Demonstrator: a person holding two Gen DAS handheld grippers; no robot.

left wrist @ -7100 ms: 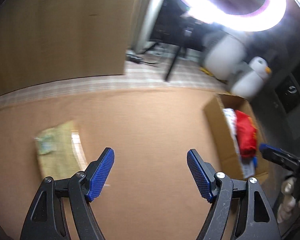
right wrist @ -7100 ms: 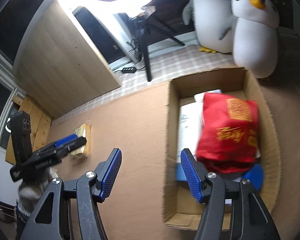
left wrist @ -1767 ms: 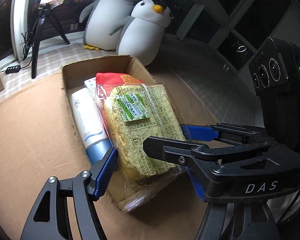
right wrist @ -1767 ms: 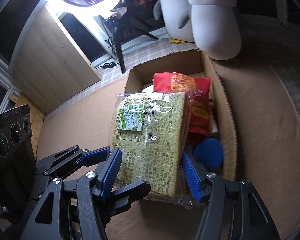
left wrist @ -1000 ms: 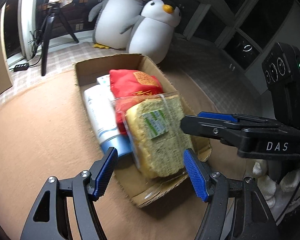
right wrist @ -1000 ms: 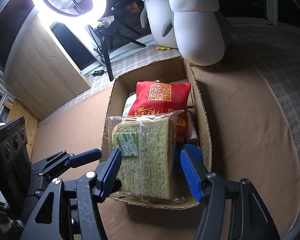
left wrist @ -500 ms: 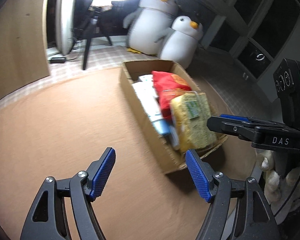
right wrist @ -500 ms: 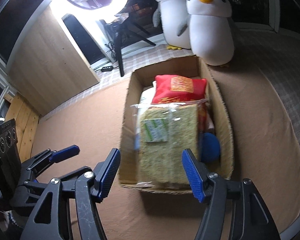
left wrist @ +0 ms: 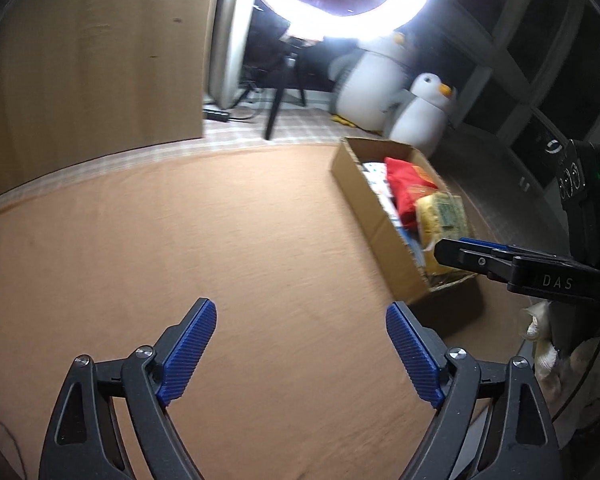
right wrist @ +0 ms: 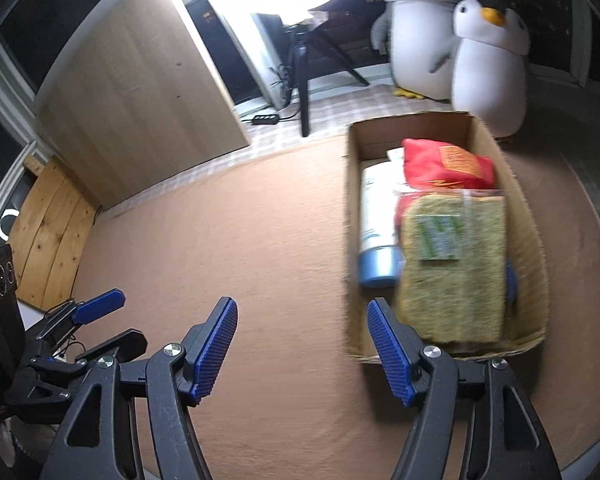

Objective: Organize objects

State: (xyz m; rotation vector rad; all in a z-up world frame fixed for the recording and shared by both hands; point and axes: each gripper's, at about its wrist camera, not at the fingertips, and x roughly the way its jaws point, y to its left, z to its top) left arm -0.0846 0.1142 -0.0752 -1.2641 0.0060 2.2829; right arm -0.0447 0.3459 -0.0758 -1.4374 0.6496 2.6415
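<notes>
Fingers empty, noodle pack in cardboard box

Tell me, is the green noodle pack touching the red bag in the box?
Touching. In the right wrist view the green noodle pack lies partly on top of the red bag inside the cardboard box, with no gap between them.

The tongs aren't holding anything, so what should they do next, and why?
Probably sweep around for anything left out. Both the left tongs and right tongs are open and empty over the bare mat, and the noodles already lie in the box.
</notes>
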